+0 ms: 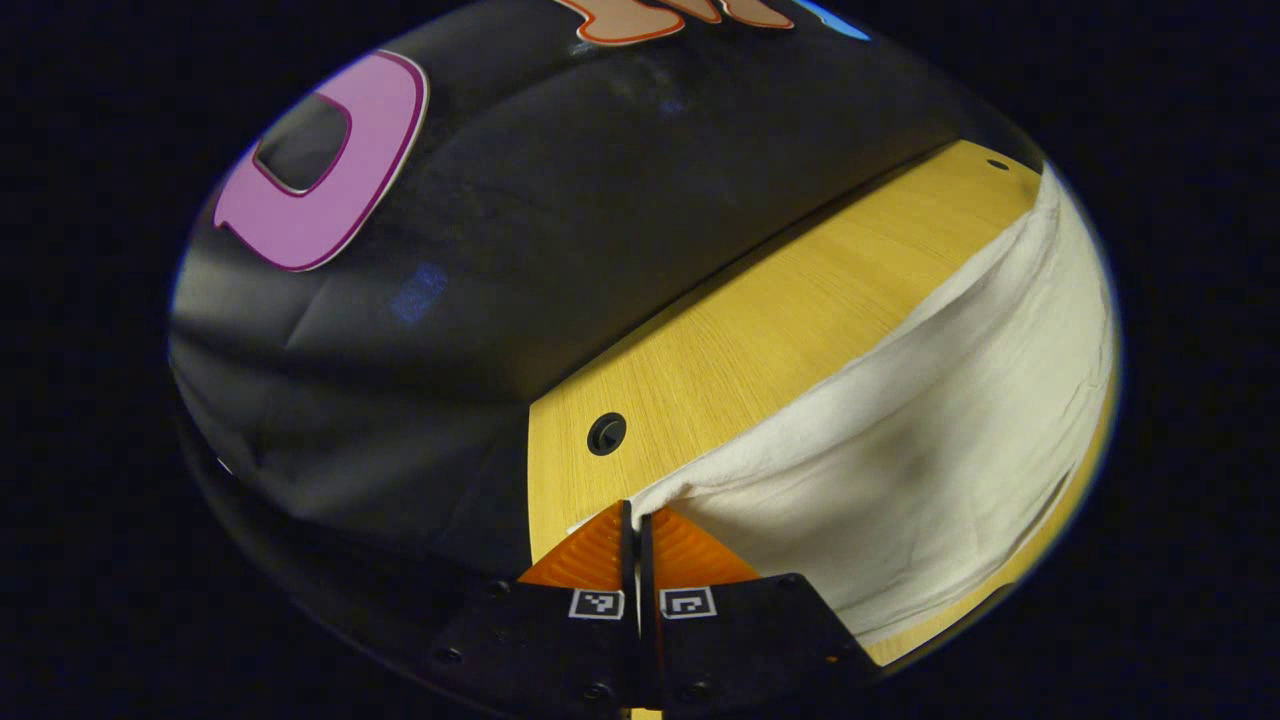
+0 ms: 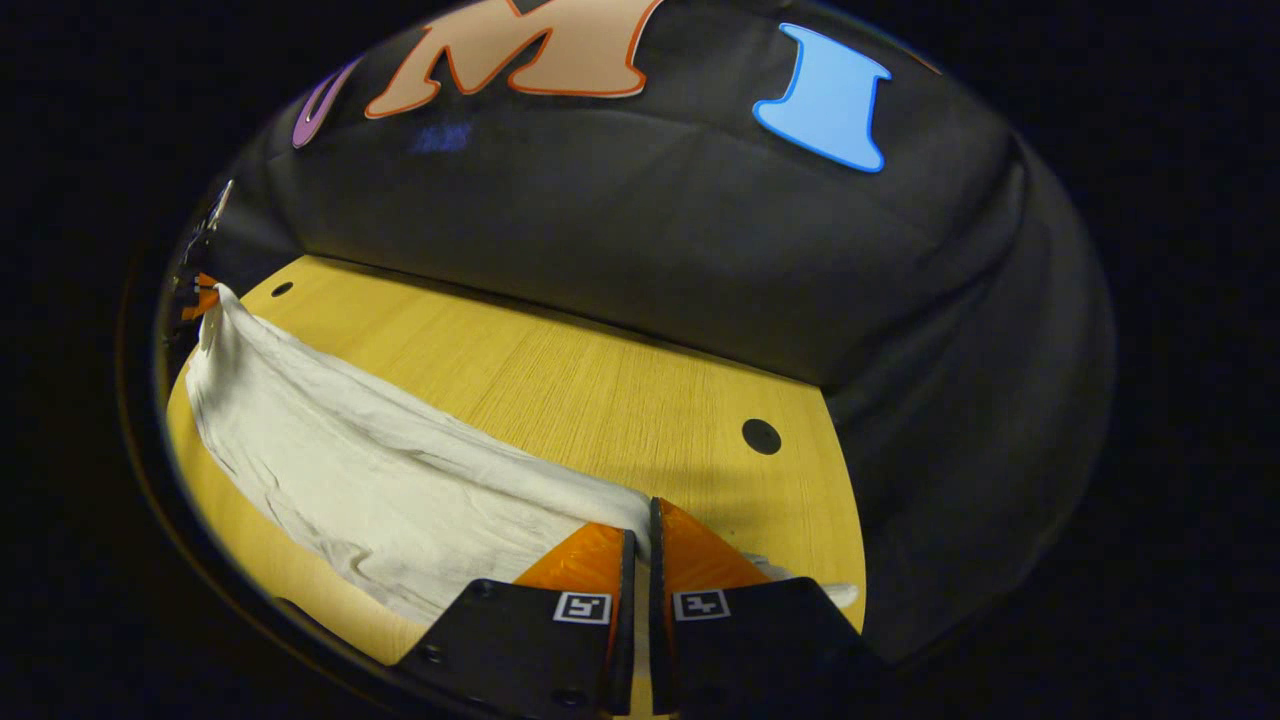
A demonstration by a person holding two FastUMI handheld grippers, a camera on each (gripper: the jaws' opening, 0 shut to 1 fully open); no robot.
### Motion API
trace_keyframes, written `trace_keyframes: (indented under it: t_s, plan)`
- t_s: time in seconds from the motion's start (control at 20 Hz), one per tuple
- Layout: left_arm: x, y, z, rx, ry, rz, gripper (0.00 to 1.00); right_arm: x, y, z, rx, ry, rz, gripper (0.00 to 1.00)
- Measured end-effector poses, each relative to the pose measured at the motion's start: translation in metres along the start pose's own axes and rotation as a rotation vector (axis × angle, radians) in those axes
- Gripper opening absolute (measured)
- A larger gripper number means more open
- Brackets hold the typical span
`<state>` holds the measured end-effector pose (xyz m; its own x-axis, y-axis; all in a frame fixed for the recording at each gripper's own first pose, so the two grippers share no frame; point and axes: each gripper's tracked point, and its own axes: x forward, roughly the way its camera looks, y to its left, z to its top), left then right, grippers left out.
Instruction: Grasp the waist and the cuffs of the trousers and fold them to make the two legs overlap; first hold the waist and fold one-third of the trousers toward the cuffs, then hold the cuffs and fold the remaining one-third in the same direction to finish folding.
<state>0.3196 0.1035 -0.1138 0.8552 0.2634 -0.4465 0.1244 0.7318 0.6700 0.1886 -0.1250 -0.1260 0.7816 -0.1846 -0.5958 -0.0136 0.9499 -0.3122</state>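
Wooden table (image 1: pixel 740 340) against the booth wall, small dark holes in the top. White trousers (image 2: pixel 380 480) stretched lengthwise across it, lifted along one long edge and sagging between the two grippers, lower part draped on the table.

Progress, judged: looks like the leg-over-leg fold is in hand, both ends held. Which end is waist and which is cuffs can't be told. Both one-third folds look still to do.

Left gripper (image 1: pixel 636 520): fingers closed together, pinching the trousers' end edge, low near a table corner, angled so the table runs up to the right. Right gripper (image 2: pixel 640 535): fingers clamped on the other end's cloth, raised a little, pointing toward the wall.
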Motion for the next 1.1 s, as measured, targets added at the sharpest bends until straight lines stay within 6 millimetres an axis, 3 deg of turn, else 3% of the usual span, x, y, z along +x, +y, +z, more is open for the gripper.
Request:
trace_keyframes:
  t_s: [0.2, 0.3, 0.4, 0.45, 0.5, 0.55, 0.65, 0.85, 1.1]
  plan:
    - [0.028, -0.01, -0.003, -0.033, -0.009, 0.008, 0.0, 0.045, 0.015, -0.023, -0.011, 0.037, 0.037, 0.08]
    - [0.044, -0.021, -0.007, -0.082, -0.014, 0.007, 0.0, 0.053, 0.018, -0.03, -0.001, 0.051, 0.052, 0.1]
    - [0.047, -0.033, -0.008, -0.152, -0.027, -0.03, 0.09, 0.053, 0.021, -0.031, 0.011, 0.046, 0.076, 0.14]
    - [0.044, -0.039, -0.009, -0.181, -0.031, -0.031, 0.38, 0.057, 0.023, -0.031, 0.019, 0.038, 0.088, 0.19]
    - [0.04, -0.037, -0.005, -0.206, -0.046, -0.019, 0.67, 0.051, 0.025, -0.028, 0.027, 0.032, 0.104, 0.29]
    - [0.035, -0.036, 0.001, -0.23, -0.066, -0.009, 0.97, 0.048, 0.025, -0.026, 0.03, 0.023, 0.107, 0.52]
    - [0.025, -0.034, 0.01, -0.264, -0.098, -0.001, 0.95, 0.045, 0.02, -0.022, 0.025, 0.005, 0.104, 0.98]
    - [0.008, -0.03, 0.017, -0.285, -0.115, 0.013, 0.97, 0.023, -0.002, -0.011, 0.089, -0.034, 0.081, 0.98]
    - [-0.03, -0.029, 0.018, -0.369, -0.125, -0.01, 0.97, -0.019, -0.068, -0.027, 0.209, -0.057, -0.003, 0.98]
